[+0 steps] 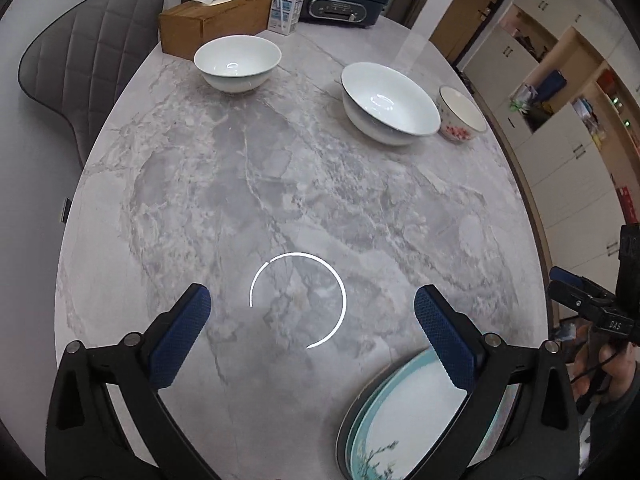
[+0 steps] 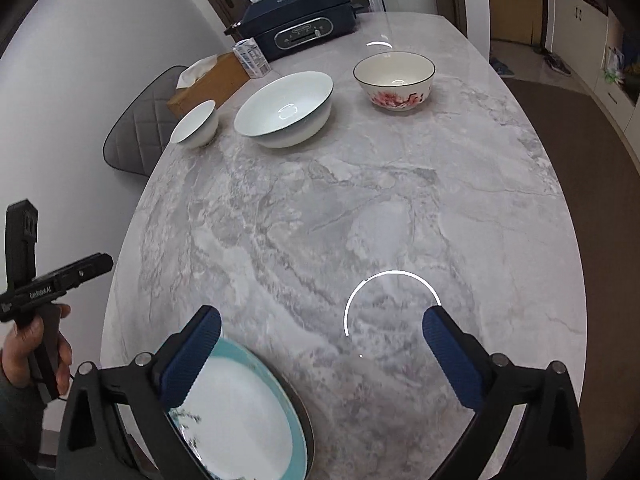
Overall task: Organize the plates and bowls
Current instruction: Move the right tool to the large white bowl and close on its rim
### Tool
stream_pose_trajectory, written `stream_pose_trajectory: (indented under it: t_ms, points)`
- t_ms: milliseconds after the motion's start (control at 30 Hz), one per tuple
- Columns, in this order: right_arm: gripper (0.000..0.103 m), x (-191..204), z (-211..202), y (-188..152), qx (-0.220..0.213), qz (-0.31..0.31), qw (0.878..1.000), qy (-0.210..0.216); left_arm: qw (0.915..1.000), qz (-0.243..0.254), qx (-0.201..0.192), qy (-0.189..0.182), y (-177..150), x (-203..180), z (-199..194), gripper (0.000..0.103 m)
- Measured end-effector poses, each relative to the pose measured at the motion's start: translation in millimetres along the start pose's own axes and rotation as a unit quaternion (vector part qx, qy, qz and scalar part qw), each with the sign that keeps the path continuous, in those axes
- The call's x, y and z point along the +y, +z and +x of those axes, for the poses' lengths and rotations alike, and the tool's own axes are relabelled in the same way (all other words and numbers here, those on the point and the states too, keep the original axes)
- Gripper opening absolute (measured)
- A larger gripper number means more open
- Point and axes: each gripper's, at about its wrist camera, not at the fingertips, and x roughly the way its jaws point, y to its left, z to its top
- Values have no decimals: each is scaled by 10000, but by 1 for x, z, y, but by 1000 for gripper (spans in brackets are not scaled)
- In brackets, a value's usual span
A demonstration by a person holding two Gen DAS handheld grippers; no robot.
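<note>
Both grippers poised above surface, holding nothing.
Left gripper [image 1: 312, 312] and right gripper [image 2: 322, 330] spread wide, angled down over the marble surface [image 2: 360, 208]; stacked plates [image 2: 240, 408] near edge, three bowls [image 2: 286, 110] at far end.

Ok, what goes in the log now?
left tool: open | right tool: open | three bowls apart | teal-rimmed plates: stacked

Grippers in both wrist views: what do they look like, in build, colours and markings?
The left gripper and the right gripper are each a black plastic frame with silver pivot bolts and two blue, dimple-textured finger pads. White lettering marks the pistol-style bodies; a thin black cable hangs beside the bare hand.
</note>
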Motion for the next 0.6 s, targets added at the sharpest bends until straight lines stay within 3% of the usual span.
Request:
stream_pose_trajectory:
  t_ms: [67, 233, 367, 600]
  points:
    - [103, -3, 6, 33, -115, 38, 9999, 73, 9996, -165, -144, -152, 26, 2, 6, 103]
    - [103, -3, 31, 114, -216, -151, 9995, 154, 9994, 14, -257, 223, 97, -8, 41, 103]
    - [101, -12, 69, 158, -46, 80, 9995, 287, 9994, 34, -140, 330, 147, -16, 82, 103]
    - [75, -14, 125, 186, 161, 374, 9984, 402, 9994, 13, 5, 336, 200, -30, 143, 103]
